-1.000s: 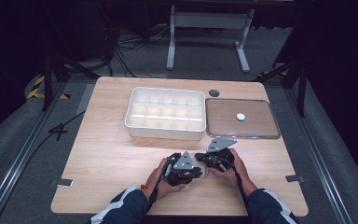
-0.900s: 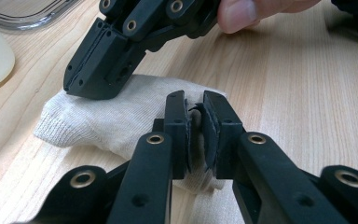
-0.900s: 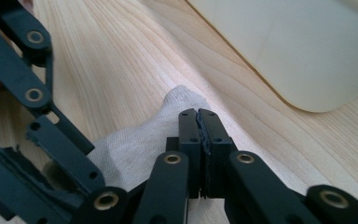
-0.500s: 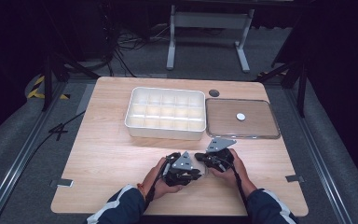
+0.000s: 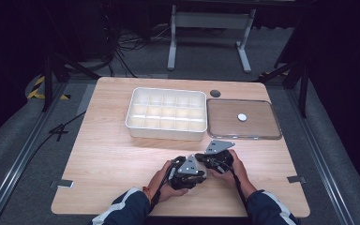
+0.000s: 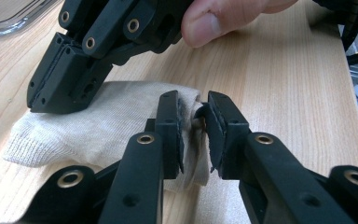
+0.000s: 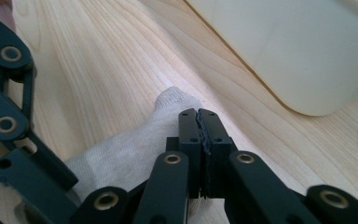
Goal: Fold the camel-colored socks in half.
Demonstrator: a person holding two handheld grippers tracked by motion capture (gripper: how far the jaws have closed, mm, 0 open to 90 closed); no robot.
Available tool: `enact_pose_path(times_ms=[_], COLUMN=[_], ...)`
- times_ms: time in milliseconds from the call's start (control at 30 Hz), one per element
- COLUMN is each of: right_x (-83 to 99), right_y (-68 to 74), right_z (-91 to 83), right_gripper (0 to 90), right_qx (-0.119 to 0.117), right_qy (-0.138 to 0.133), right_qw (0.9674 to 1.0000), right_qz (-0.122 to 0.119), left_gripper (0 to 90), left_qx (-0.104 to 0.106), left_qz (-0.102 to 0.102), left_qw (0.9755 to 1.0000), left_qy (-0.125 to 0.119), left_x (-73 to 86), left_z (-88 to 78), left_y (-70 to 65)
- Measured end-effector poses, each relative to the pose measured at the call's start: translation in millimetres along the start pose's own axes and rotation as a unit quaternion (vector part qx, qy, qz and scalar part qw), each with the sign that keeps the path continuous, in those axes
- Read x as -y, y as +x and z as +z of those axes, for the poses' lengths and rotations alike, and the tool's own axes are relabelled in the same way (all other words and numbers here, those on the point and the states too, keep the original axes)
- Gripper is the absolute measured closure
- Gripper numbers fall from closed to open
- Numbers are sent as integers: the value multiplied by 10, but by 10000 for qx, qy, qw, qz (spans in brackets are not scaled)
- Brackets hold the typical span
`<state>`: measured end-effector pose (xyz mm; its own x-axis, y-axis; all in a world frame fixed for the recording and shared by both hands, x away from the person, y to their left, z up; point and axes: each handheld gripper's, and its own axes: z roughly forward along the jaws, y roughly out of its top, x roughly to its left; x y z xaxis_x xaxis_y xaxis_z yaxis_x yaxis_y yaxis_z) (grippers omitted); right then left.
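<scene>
A small cream knitted sock [image 6: 98, 130] lay flat on the light wooden desk [image 5: 108, 154], near the person's edge, in front of a white plastic compartment tray [image 5: 167, 114]. Both claws worked on it side by side.

The left claw [image 6: 193, 133] was seen along its own black jaws in the left gripper view. A bunched fold of the sock's fabric stood between them. The jaws had just been opening slightly, and a narrow gap showed between the pads; whether the pads pressed the fold could not be told with certainty, though the fabric touched the left pad.

The right claw [image 7: 199, 126] had its jaws brought fully together, pads meeting with no gap. Its tip rested on the sock, with the sock's rounded end [image 7: 175, 100] lying just beyond it. Whether a thin layer of fabric was caught between the pads could not be told. In the left gripper view the same right claw [image 6: 70, 79] pressed down on the upper part of the sock, a thumb [image 6: 219, 21] of the right hand resting on its body.

In the high view the left hand [image 5: 166, 180] and right hand [image 5: 232, 168] sat close together. A clear rectangular plastic lid [image 5: 243, 118] lay on the desk just beside the tray.
</scene>
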<state>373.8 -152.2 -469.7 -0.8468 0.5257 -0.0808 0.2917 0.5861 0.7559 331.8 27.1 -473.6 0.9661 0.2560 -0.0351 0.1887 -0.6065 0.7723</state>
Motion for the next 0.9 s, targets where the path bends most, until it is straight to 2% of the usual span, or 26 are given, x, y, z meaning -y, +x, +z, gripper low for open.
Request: enact_pose_path(times_ms=[67,200,500,600,667,900], right_x=[-8,8,43,58,65,72], right_y=[13,-16,-131,-182,-214,-251], right_z=[2,7,7,-36,-71,-147], right_gripper=[892,891,840,814,802,768], right_qx=[44,97,353,389,421,426], right_qy=[32,88,278,253,219,129], right_qw=[10000,9999,9990,9988,9987,9987], right_qz=[-31,35,69,156,201,253], left_gripper=[758,759,764,761,751,695], left_qx=[-44,-1,154,235,235,178], left_qz=[130,118,-29,-184,-187,-244], left_qw=[9999,9999,9999,9995,9995,9993], left_qy=[55,37,-38,-92,-69,-224], left_x=[-3,4,24,31,29,-3], left_z=[2,2,8,3,-7,-63], left_y=[-24,-32,6,22,30,35])
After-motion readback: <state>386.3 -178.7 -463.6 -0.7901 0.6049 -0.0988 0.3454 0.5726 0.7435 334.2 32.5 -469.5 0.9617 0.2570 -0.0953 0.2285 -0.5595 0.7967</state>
